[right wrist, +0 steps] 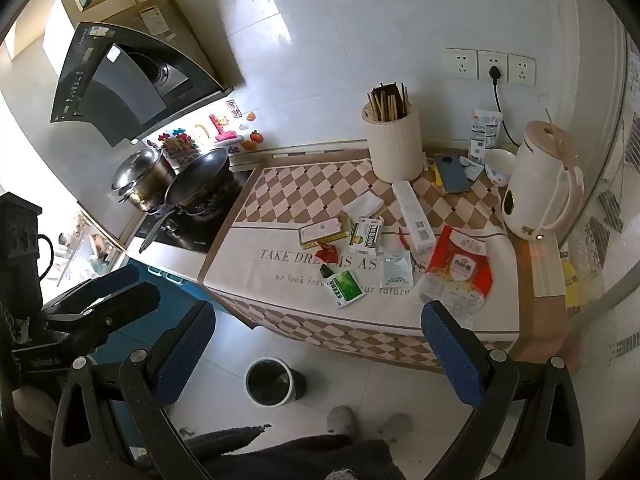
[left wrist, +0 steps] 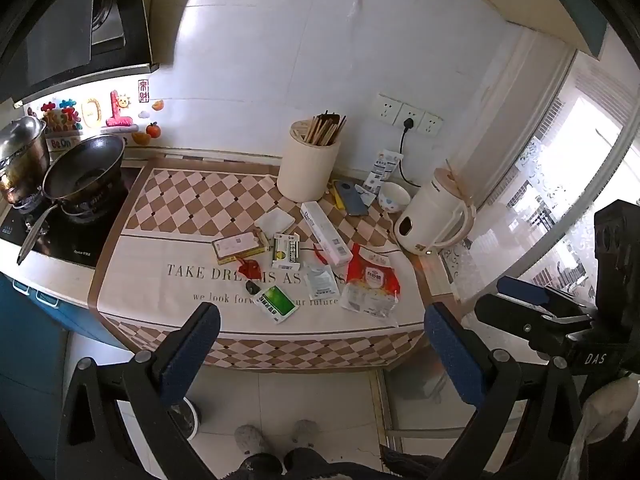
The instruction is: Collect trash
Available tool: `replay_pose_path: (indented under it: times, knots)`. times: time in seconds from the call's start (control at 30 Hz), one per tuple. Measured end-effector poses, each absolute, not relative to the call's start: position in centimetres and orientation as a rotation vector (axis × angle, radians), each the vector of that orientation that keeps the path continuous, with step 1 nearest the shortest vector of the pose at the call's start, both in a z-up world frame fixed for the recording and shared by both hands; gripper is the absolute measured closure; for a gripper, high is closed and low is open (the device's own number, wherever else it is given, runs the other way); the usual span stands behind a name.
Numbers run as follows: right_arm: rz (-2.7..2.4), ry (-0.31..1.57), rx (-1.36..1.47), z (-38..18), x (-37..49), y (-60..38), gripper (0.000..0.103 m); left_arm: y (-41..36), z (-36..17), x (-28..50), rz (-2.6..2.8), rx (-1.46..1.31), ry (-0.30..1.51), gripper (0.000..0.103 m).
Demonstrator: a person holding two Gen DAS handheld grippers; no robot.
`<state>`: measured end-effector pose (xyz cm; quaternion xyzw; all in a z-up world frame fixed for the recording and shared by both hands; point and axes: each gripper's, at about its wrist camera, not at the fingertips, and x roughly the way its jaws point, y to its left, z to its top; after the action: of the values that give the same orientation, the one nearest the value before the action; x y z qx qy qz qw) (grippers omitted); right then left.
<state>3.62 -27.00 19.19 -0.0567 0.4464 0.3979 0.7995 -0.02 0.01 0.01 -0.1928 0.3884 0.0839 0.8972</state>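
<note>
A: Nearest first?
B: Left gripper (left wrist: pixel 322 350) spread wide, nothing between the blue pads (left wrist: pixel 202 338). Right gripper (right wrist: pixel 318 344) equally wide, equally empty. Both tilted down toward the counter edge.

A: Below them?
B: Grey slippers (right wrist: pixel 340 420) on pale floor tile. Black waste bin (right wrist: pixel 272 382) at about seven o'clock from the right gripper, on the floor just off the counter front, upright and open-topped.

A: Then the trash itself?
B: Scattered on the checked cloth (left wrist: pixel 192 200) printed "TAKE DREAMS". Closest to the counter edge, a green-and-white sachet (left wrist: pixel 278 304), with a small dark object (left wrist: pixel 251 287) touching its ten o'clock corner. At three o'clock from that, a large red-and-clear plastic bag (left wrist: pixel 370 288), empty-looking and crumpled. Between the two, a small white packet (left wrist: pixel 322 284).

A: Further back?
B: Red wrapper scrap (left wrist: pixel 249 267), then a yellow-edged carton (left wrist: pixel 240 248) and a green-and-white medicine box (left wrist: pixel 287 255) side by side. Long white box (left wrist: pixel 326 238) at two o'clock, angled away. Folded white paper (left wrist: pixel 276 220) behind the cartons.

A: And at the wall?
B: Cream chopstick holder (left wrist: pixel 308 168), blue phone (left wrist: pixel 352 198), spotted bowl (left wrist: pixel 394 196), white kettle (left wrist: pixel 434 216) at the right end, plugged in. Wok (left wrist: pixel 84 168) and steel pot (left wrist: pixel 22 152) on the hob at nine o'clock.
</note>
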Motion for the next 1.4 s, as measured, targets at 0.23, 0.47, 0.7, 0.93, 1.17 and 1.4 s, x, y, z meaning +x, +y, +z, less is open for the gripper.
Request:
replay_pose_path:
  times: [0.23, 0.47, 0.7, 0.93, 1.17, 1.4]
  knots:
    - [0.858, 0.957, -0.126, 20.6, 2.8, -26.0, 0.0, 0.4, -0.3, 0.2, 0.166, -0.405, 0.811, 0.0]
    - [0.868, 0.954, -0.13, 20.1, 2.4, -26.6, 0.0, 0.1, 0.3, 0.1, 0.178, -0.389, 0.797, 0.0]
    - [0.87, 0.951, -0.132, 20.2, 2.3, -26.5, 0.0, 0.1, 0.3, 0.1, 0.179, -0.387, 0.797, 0.0]
    - [0.871, 0.952, -0.129, 20.2, 2.3, -26.6, 0.0, 0.0, 0.4, 0.1, 0.177, -0.388, 0.798, 0.0]
    - [0.873, 0.951, -0.131, 20.1, 2.3, -26.5, 0.0, -0.4, 0.9, 0.2, 0.175, -0.388, 0.795, 0.0]
    - [0.875, 0.952, -0.127, 20.1, 2.3, -26.5, 0.0, -0.8, 1.7, 0.2, 0.175, -0.388, 0.795, 0.0]
